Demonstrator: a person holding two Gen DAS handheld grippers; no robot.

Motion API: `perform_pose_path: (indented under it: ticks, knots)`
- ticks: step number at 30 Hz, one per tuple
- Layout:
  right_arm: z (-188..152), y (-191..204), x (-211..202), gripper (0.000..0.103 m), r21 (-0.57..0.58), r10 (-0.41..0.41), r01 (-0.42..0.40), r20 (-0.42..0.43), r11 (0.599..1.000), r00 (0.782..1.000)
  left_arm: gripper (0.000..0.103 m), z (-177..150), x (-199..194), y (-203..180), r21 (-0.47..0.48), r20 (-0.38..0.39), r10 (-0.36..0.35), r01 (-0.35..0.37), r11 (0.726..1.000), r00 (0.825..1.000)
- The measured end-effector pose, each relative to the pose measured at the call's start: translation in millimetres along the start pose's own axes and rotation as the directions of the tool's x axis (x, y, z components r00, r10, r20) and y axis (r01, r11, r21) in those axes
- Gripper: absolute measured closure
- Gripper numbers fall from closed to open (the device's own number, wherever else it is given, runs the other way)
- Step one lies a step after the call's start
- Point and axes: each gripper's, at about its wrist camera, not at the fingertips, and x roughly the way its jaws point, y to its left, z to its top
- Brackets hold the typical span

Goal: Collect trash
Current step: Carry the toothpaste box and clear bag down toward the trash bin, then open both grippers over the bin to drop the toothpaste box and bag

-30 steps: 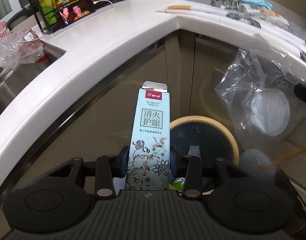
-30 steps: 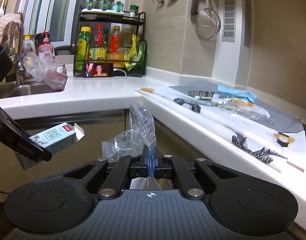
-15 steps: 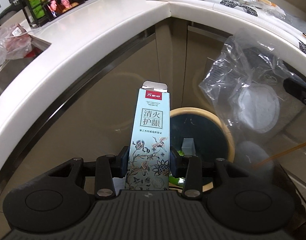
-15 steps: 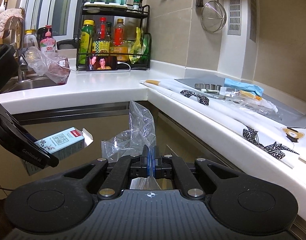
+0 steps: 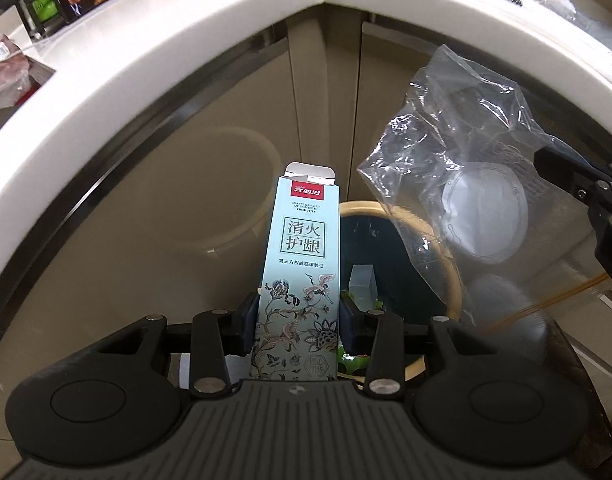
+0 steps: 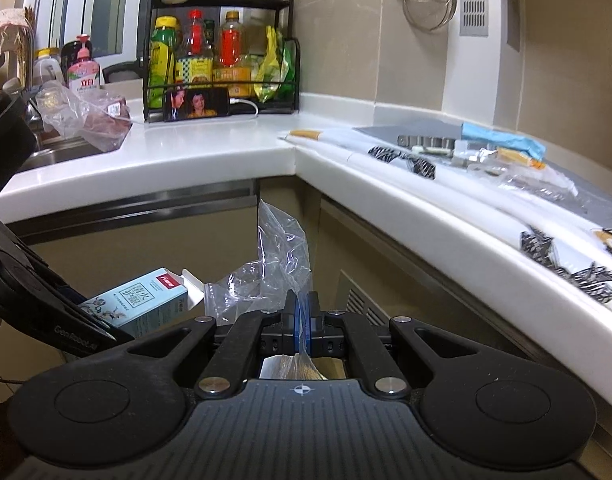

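In the left wrist view, the left gripper [image 5: 299, 316] has its fingers [image 5: 245, 316] partly open and pressed on both sides of a pale blue box [image 5: 301, 280], which stands upright between them with its top flap open. Just behind and below the box is a round bin [image 5: 446, 264] with a tan rim and a dark liner; inside it lie a small pale block [image 5: 362, 284] and something green [image 5: 352, 360]. To the right, a clear bag [image 5: 466, 152] hangs above the bin's far side, held by the right gripper [image 5: 586, 184] at the frame's edge; a white round piece [image 5: 486, 220] shows inside the bag. The white bench [image 5: 185, 40] curves round above. In the right wrist view, the right gripper [image 6: 301, 320] has its fingers [image 6: 293, 320] closed tight on a fold of the bag [image 6: 281, 264], which rises crumpled above them. To the left, the box [image 6: 141, 304] lies tilted in the left gripper [image 6: 85, 320], near the bag. On the bench [image 6: 209, 148] stands a rack [image 6: 221, 44] holding bottles, and a second bag [image 6: 85, 116] with something dark red in it sits by the sink [image 6: 53, 156].
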Motion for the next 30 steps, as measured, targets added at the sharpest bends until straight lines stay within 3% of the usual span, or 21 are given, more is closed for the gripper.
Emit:
perform_pose_path:
  ticks: [15,30]
  knots:
    - [-11,-1,67,0.1,0.016,0.031,-0.029,-0.105,0.999,0.994,0.059,21,58,-12,0.017,-0.091,-0.005,0.006,1.0,0.996]
    - [-34,2,131,0.1,0.037,0.053,-0.045,-0.242,0.998,0.969,0.06,38,107,-27,0.047,-0.179,-0.007,0.016,0.999,0.984]
